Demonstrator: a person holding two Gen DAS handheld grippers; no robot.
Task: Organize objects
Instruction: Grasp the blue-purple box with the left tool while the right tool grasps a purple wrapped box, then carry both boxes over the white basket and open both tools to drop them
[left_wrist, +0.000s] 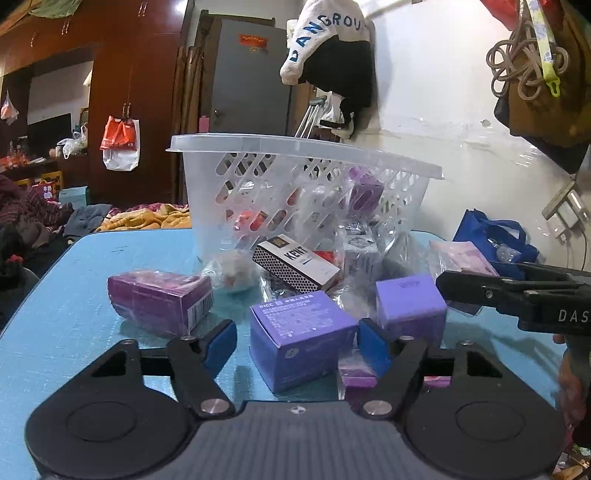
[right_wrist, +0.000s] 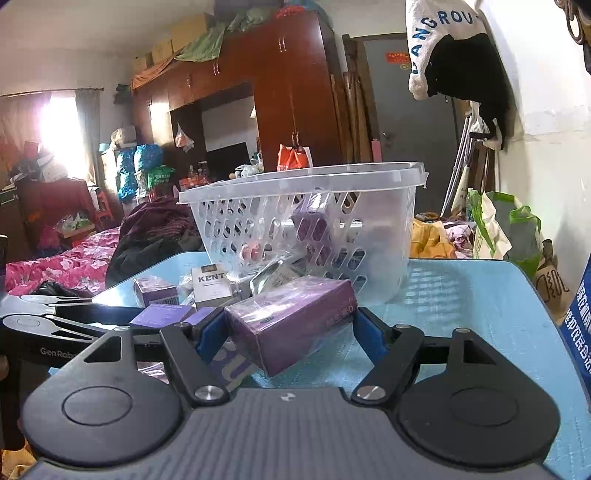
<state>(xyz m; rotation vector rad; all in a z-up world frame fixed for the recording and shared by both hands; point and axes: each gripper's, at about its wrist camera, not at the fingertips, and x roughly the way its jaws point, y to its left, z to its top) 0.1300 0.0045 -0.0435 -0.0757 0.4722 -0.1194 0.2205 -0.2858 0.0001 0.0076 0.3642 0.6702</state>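
A clear plastic basket (left_wrist: 295, 162) stands on the blue table (left_wrist: 66, 306) and holds a few wrapped items. In front of it lie small boxes: a blue-violet box (left_wrist: 299, 339), a purple wrapped box (left_wrist: 159, 302), a lilac box (left_wrist: 410, 302) and a KENT pack (left_wrist: 295, 264). My left gripper (left_wrist: 297, 345) is open around the blue-violet box. My right gripper (right_wrist: 290, 334) is shut on a purple wrapped box (right_wrist: 291, 325), with the basket (right_wrist: 306, 221) just beyond. The right gripper shows at the right of the left wrist view (left_wrist: 517, 295).
A pink packet (left_wrist: 461, 258) and a blue bag (left_wrist: 495, 236) lie at the table's right edge by the wall. A wrapped ball (left_wrist: 232, 273) sits by the basket. Beds with clothes lie beyond the far edge. A green bag (right_wrist: 506, 229) stands past the table.
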